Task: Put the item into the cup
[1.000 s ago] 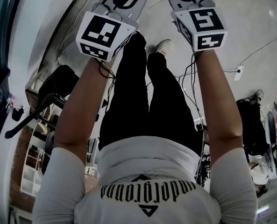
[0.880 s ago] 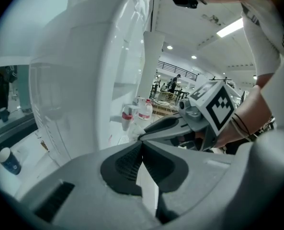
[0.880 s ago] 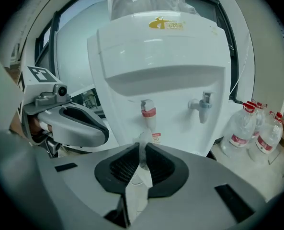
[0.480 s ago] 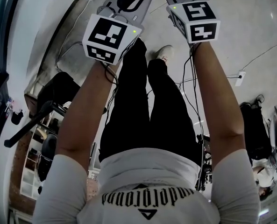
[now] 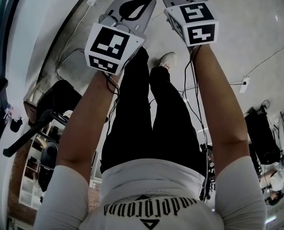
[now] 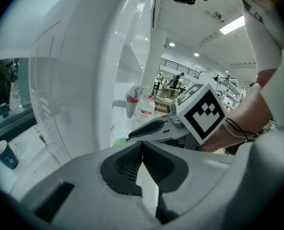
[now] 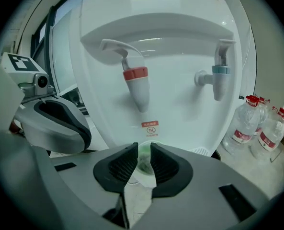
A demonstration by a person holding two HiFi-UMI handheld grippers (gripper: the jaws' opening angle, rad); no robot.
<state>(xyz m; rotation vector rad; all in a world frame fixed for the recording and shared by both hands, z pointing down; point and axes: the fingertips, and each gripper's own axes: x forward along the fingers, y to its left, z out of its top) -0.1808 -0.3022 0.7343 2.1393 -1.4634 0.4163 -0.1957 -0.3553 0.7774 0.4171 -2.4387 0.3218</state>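
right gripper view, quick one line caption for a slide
Right claw, narrowly parted with a green cup in its gap, faces a water dispenser with red tap and blue tap.

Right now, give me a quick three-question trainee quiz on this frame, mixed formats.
1. True or false: the left gripper has its jaws wide apart.
2. In the right gripper view, the tap at the left of the water dispenser has a collar of which colour? A blue, B red, C yellow.
3. What shows between the jaws of the right gripper?

Key:
1. False: they are together, with nothing between them.
2. B.
3. A green cup, in the narrow gap.
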